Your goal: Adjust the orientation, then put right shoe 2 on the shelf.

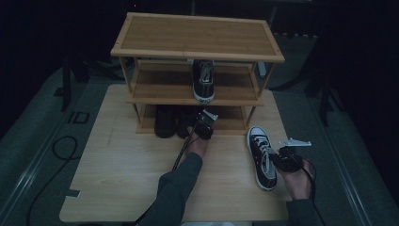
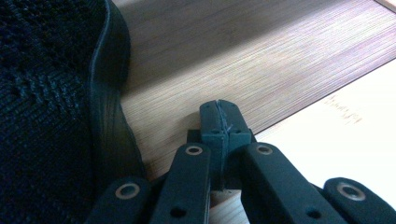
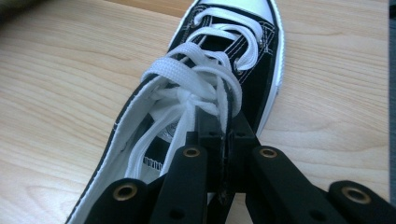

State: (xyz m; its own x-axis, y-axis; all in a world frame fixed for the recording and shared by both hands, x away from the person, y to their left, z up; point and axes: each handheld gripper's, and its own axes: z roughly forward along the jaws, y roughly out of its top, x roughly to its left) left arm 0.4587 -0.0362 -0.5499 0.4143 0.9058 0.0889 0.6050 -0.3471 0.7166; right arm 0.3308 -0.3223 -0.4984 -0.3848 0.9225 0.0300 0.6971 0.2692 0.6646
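Shoes are being stowed on the bamboo shoe rack (image 1: 197,36); one black-and-white sneaker is left on the table.

One black-and-white high-top sneaker (image 1: 203,79) is already set on the rack's middle shelf, and a pair of dark shoes (image 1: 175,121) is seen on its bottom shelf. The matching sneaker (image 1: 262,155) lies on the wooden table (image 1: 122,179), in front of the rack's right end, toe toward the rack. The right gripper (image 3: 223,128) is held over this sneaker's opening, its jaws pressed together beside the white laces (image 3: 196,81); whether a lace is pinched cannot be told. The left gripper (image 2: 220,116) is held at the bottom shelf's front edge, just beside a dark shoe, jaws closed and empty. By this judgement, only the lifting and shelving of the second sneaker remain.
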